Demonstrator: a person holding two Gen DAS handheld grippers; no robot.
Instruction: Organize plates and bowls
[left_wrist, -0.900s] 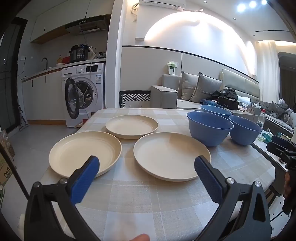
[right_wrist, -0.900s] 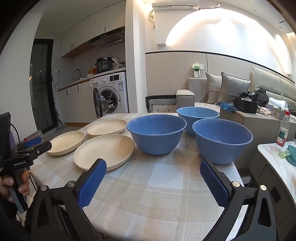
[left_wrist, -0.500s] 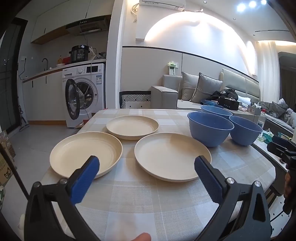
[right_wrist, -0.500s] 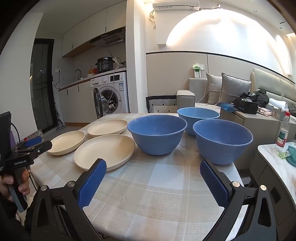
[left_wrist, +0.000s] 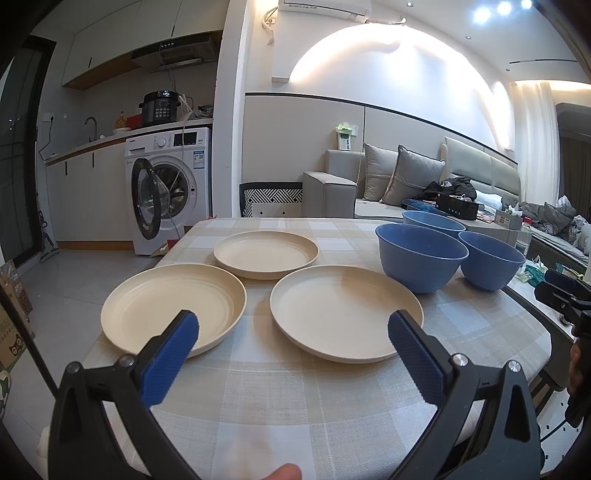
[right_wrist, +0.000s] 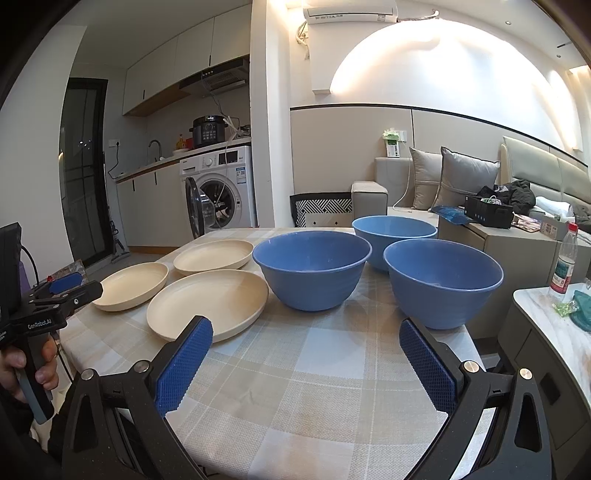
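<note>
Evidently opening the stacking step, both the left claw (left_wrist: 293, 328) and right claw (right_wrist: 306, 332) are hovering spread, needing descent onto the cream plate (left_wrist: 345, 312) or blue bowl (right_wrist: 442, 282) just ahead.

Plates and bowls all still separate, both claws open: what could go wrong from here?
The near plate lies flat, rim low on the tablecloth; the left claw may snag cloth instead. The right bowl sits near the table's right edge, so a nudge from the right claw could tip it off.

"GenRobot.AI" in white on the black left gripper (right_wrist: 61, 290) body
</note>
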